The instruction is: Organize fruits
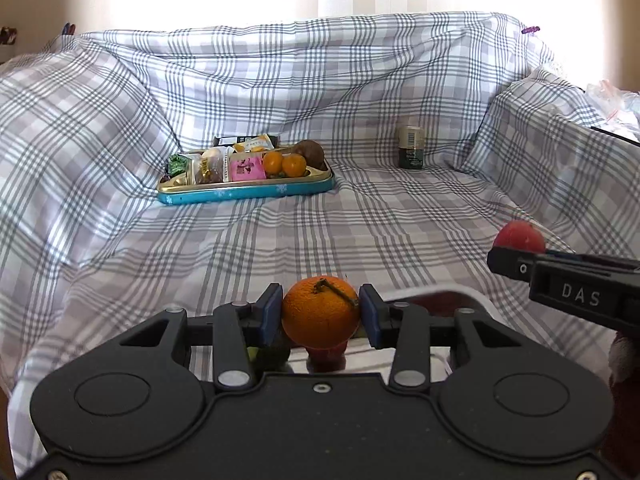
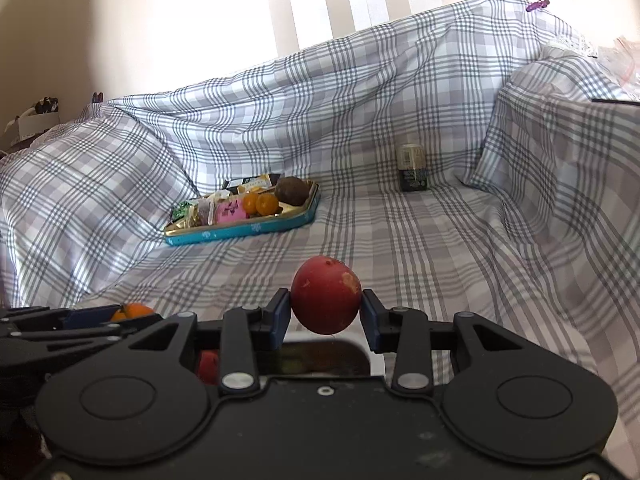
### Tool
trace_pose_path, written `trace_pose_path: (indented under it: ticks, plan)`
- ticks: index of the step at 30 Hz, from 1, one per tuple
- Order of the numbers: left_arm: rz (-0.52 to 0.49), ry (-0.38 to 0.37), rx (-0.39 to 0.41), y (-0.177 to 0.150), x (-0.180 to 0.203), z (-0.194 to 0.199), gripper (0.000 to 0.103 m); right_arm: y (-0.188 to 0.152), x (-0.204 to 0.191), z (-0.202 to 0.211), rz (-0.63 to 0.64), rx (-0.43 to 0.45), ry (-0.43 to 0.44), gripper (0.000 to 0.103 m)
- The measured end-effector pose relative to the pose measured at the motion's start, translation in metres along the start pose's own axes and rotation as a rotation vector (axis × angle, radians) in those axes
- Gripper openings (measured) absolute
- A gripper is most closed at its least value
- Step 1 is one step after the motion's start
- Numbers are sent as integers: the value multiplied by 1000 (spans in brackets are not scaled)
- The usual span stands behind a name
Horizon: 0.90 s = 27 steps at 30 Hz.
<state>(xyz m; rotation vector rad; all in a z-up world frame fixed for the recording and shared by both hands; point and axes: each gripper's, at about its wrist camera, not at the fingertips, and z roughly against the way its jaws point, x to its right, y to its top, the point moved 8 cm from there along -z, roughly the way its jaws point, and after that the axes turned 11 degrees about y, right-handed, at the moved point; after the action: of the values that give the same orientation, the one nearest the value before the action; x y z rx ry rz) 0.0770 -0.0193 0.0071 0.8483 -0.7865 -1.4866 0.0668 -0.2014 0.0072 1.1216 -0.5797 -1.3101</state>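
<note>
With my left claw (image 1: 320, 312) gripping the orange (image 1: 320, 312) and my right claw (image 2: 325, 306) gripping the red fruit (image 2: 325, 294) only at their round sides, I think either can slip and roll away over the checked cloth (image 1: 360, 220) before I reach the blue tin tray (image 1: 244, 192).

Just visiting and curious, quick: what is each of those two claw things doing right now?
Left gripper: closed on an orange.
Right gripper: closed on a red fruit.
</note>
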Motion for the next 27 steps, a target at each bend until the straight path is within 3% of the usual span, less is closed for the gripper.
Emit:
trace_pose_path:
  ticks: [5, 9, 27]
  plan:
    - [23, 10, -14, -18, -8, -13, 50, -27, -1, -2, 15, -39, -1, 39]
    - [22, 24, -50, -23, -6, -22, 50, -28, -12, -7, 59, -44, 37, 40]
    - [-14, 64, -27, -29, -4, -14, 52, -31, -10, -8, 80, -54, 6, 41]
